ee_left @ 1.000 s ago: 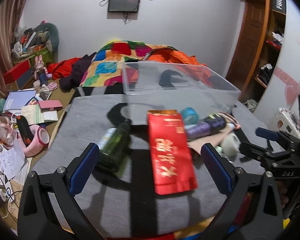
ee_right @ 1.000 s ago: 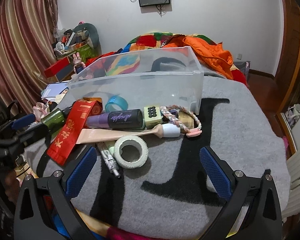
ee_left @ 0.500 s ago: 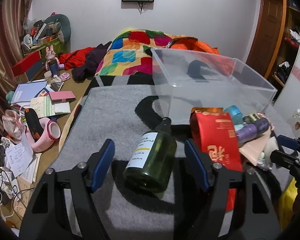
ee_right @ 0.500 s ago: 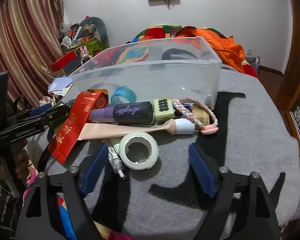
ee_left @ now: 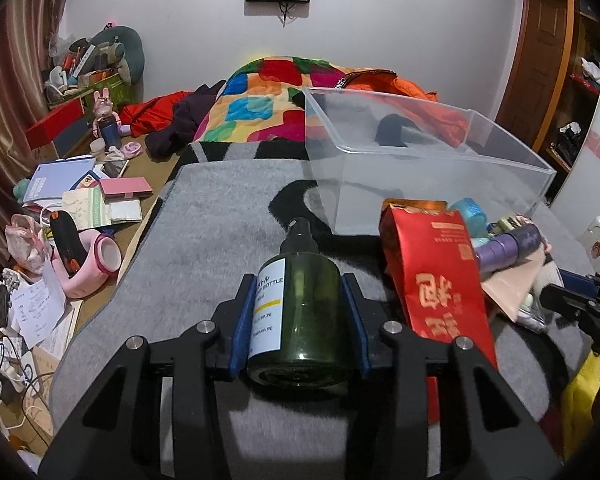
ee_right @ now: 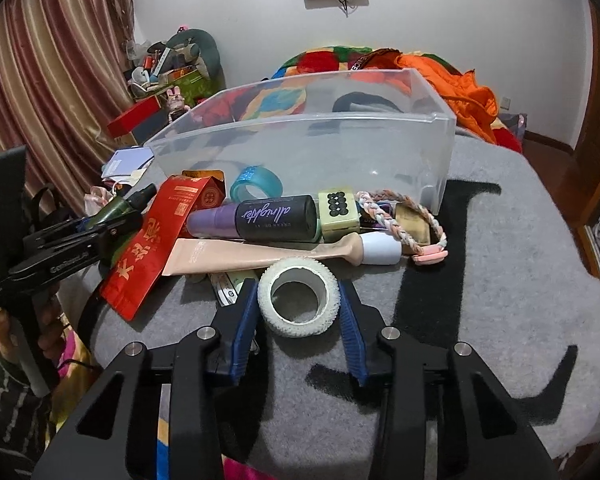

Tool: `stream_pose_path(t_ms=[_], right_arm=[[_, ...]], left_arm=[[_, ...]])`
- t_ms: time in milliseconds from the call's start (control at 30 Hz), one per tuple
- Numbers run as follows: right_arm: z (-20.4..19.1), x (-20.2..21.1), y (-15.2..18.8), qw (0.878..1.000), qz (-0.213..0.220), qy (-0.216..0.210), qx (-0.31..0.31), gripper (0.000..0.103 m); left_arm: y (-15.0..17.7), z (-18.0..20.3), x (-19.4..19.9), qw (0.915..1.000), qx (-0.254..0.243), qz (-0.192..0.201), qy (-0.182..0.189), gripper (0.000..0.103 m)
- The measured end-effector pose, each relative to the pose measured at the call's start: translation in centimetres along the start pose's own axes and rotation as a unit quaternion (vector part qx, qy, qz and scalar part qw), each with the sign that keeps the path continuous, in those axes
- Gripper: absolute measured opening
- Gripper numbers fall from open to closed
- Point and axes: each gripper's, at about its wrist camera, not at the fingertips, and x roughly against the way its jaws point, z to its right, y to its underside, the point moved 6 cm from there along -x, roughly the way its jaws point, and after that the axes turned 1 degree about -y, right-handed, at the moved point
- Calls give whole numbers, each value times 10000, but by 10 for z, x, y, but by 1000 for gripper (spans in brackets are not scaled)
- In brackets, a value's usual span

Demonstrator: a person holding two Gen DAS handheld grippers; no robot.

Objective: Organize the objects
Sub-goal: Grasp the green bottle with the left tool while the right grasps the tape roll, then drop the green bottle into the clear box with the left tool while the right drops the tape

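Note:
My left gripper (ee_left: 300, 312) is shut on a dark green spray bottle (ee_left: 300, 316) lying on the grey blanket (ee_left: 220, 220), its nozzle pointing away. A red packet (ee_left: 436, 276) lies just to its right. My right gripper (ee_right: 298, 316) has closed on a white tape roll (ee_right: 298, 300), both pads touching its sides. Behind the roll lie a beige tube (ee_right: 260, 256), a purple and black bottle (ee_right: 260, 220), a green dotted box (ee_right: 338, 216), a teal tape roll (ee_right: 256, 184) and a braided cord (ee_right: 404, 216). A clear plastic bin (ee_right: 380, 148) stands empty behind them; it also shows in the left wrist view (ee_left: 440, 168).
The left gripper shows in the right wrist view (ee_right: 72, 244) at the left. A cluttered bedside table (ee_left: 60, 216) with books, papers and a pink holder lies left of the blanket. A colourful quilt (ee_left: 268, 100) and orange clothing (ee_right: 460, 84) lie behind the bin.
Both grippers moved forward and closed: the left onto the green bottle, the right onto the white tape roll.

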Motion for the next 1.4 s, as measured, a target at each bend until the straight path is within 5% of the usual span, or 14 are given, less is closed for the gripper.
stream_pose_path(t_ms=[300, 800, 1400], right_arm=[[9, 21, -9, 9994, 300, 59, -159, 36], [19, 49, -62, 9937, 1079, 255, -179, 36], [22, 13, -114, 9936, 1077, 342, -32, 36]], left_arm=[[0, 5, 32, 9998, 93, 158, 110, 41], [-54, 28, 61, 9963, -127, 848, 106, 41], [-103, 55, 24, 9962, -214, 830, 128, 41]])
